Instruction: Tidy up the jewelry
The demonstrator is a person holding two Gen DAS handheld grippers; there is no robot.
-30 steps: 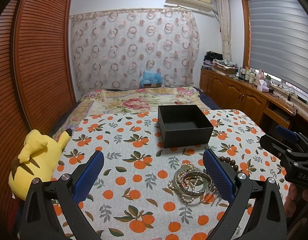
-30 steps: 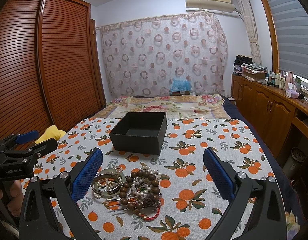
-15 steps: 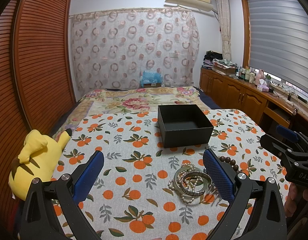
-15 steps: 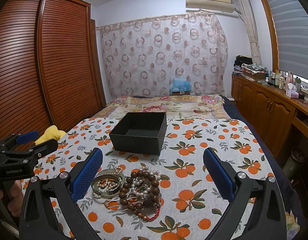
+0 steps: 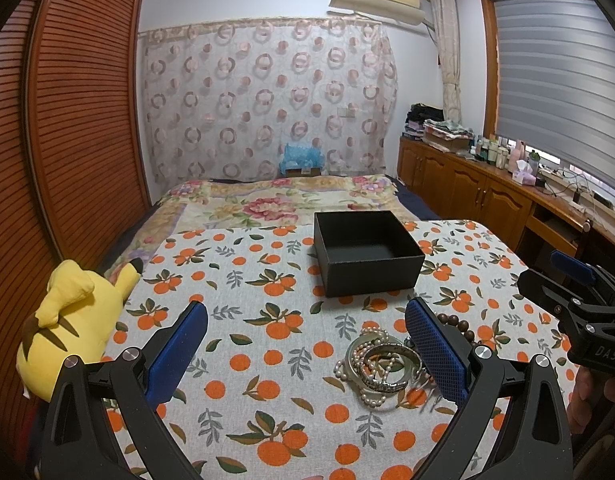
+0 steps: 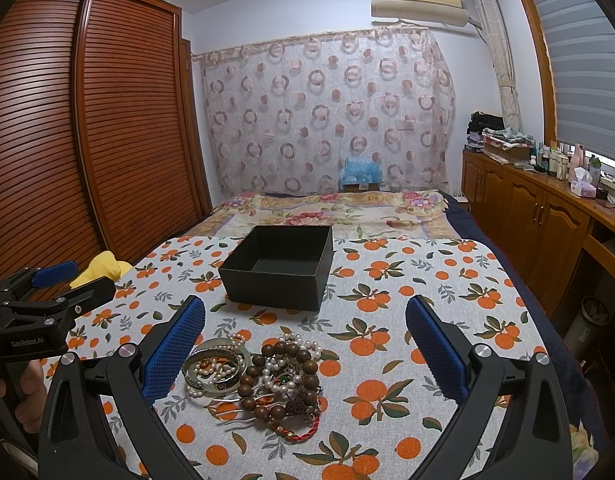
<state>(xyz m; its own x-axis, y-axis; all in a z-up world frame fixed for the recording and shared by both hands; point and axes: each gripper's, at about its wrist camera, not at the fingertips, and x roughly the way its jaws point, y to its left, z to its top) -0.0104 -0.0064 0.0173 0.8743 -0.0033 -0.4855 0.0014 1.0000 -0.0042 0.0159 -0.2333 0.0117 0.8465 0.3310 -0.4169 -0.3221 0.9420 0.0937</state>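
Orange-print cloth (image 6: 427,280) bears jewelry pile (image 6: 263,376), black box (image 6: 279,268); both jaws gape empty.

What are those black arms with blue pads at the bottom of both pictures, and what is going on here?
No robot here: a person holds one pair of tongs in each hand, each with a camera looking along its pads. One picture is from the left tongs, the other from the right tongs. Both are open and hold nothing. On the orange-print cloth lies a tangle of jewelry: bangles, pearls, wooden beads, a red cord. Behind it stands an open black box, empty as far as visible. A yellow plush toy sits at the left.
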